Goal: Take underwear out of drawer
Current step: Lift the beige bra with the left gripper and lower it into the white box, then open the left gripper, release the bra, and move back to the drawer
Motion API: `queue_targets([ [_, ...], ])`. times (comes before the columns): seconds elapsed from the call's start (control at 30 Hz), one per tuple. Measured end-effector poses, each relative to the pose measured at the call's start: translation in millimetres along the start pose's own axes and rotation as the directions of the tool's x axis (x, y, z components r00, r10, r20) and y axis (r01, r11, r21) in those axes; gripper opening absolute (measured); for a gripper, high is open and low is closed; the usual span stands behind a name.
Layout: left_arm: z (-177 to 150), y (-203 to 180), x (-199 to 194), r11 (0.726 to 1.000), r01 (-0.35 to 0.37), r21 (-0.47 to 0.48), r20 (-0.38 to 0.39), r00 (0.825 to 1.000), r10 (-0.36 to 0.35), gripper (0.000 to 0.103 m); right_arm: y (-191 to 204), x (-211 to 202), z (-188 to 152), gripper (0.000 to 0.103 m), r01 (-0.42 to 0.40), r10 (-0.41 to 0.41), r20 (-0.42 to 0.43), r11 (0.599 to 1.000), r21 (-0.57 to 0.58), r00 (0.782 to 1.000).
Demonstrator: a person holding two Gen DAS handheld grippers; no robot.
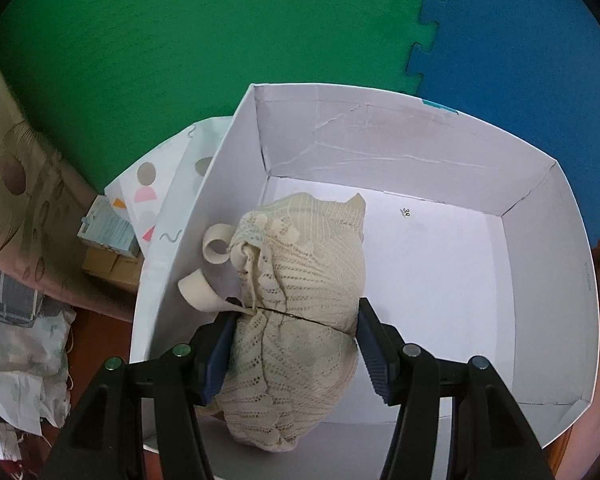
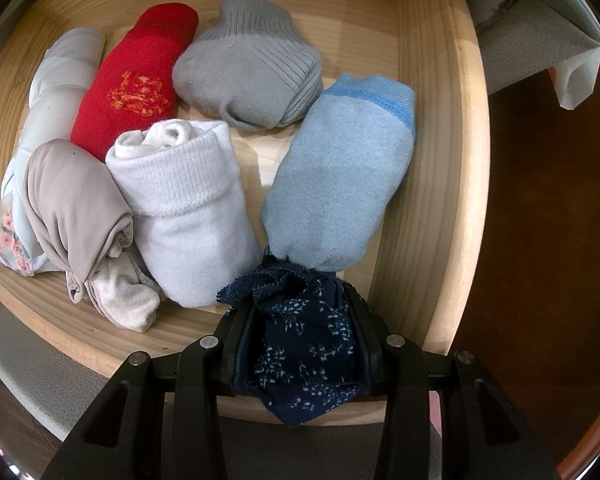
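In the left wrist view my left gripper [image 1: 296, 320] is shut on a cream lace bra [image 1: 300, 280] and holds it over a white cardboard box [image 1: 540, 280]. Its beige straps curl out to the left. In the right wrist view my right gripper [image 2: 300, 316] is shut on navy floral underwear [image 2: 304, 352] at the front edge of the wooden drawer [image 2: 444, 160]. The drawer also holds rolled items: light blue [image 2: 340, 184], white [image 2: 188, 208], grey [image 2: 248, 68], red [image 2: 136, 80], taupe [image 2: 72, 200] and pale blue [image 2: 56, 92].
Green [image 1: 180, 40] and blue [image 1: 520, 40] foam mats lie beyond the box. A patterned box lid [image 1: 160, 184] and small cartons [image 1: 108, 240] sit to its left, with crumpled cloth [image 1: 20, 360] nearby. Dark wood floor [image 2: 548, 240] lies right of the drawer.
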State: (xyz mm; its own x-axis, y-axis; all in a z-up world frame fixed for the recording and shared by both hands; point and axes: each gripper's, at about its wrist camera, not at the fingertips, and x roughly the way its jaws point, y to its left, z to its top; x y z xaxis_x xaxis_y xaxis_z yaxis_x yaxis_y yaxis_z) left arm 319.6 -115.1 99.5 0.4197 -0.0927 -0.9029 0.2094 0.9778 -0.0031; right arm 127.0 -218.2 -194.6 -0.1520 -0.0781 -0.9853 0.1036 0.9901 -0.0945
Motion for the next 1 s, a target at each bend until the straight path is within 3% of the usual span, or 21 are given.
queue_targets([
  [0.57, -12, -6, -2, 0.997, -0.067, 0.025, 0.002, 0.998, 0.067, 0.060, -1, 1, 1, 0.039, -0.001, 0.001, 0.001, 1.000, 0.004, 1.000],
  [0.7, -11, -4, -8, 0.996, -0.085, 0.029, 0.050, 0.995, 0.083, 0.060, 1, 1, 2, 0.039, 0.006, -0.006, 0.000, 1.000, 0.000, 1.000],
  [0.87, -9, 4, -21, 1.000, -0.023, 0.003, 0.061, 0.998, 0.023, 0.060, 4, 0, 3, 0.039, 0.009, -0.009, -0.001, 1.000, 0.002, 1.000],
  [1.0, -14, -1, -40, 0.995, -0.077, 0.065, 0.129, 0.989, 0.068, 0.061, 6, -1, 3, 0.039, 0.011, -0.011, -0.001, 1.000, 0.003, 1.000],
])
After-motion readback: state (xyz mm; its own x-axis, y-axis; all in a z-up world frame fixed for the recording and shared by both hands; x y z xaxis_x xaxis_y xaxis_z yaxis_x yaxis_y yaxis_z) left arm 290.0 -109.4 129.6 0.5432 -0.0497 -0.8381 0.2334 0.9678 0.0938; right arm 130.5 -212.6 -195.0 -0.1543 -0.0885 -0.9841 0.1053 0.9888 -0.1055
